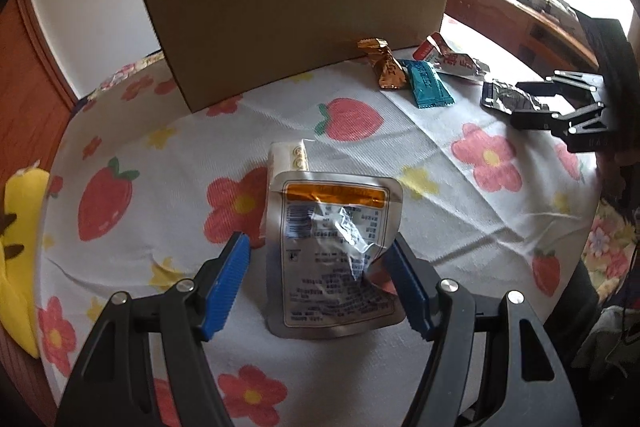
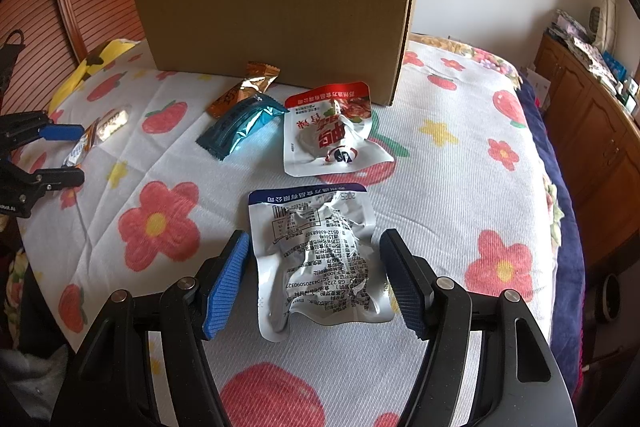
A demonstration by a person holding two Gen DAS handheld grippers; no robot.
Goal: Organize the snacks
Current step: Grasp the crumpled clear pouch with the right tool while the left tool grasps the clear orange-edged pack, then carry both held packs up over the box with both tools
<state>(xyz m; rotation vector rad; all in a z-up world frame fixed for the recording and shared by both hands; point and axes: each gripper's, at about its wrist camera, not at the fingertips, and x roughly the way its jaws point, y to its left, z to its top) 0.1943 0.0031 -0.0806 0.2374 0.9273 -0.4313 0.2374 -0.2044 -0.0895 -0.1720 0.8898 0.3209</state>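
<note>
In the left wrist view a silver pouch with an orange band [image 1: 336, 259] lies flat on the bedspread between the fingers of my left gripper [image 1: 318, 241]. The jaws stand open; the left blue pad [image 1: 228, 283] is clear of it and the right pad is at its crumpled edge. A small white packet [image 1: 288, 155] lies just behind the pouch. In the right wrist view a crumpled silver pouch with a blue band [image 2: 316, 259] lies between the open fingers of my right gripper [image 2: 315, 237], with a small gap on each side.
A tall cardboard box [image 2: 276, 19] stands at the back. In front of it lie an orange-brown wrapper [image 2: 244, 91], a teal wrapper [image 2: 240, 125] and a red-and-white pouch [image 2: 332, 131]. A yellow plush toy [image 1: 16, 247] lies at the bed's left edge. A wooden cabinet [image 2: 592, 131] stands at the right.
</note>
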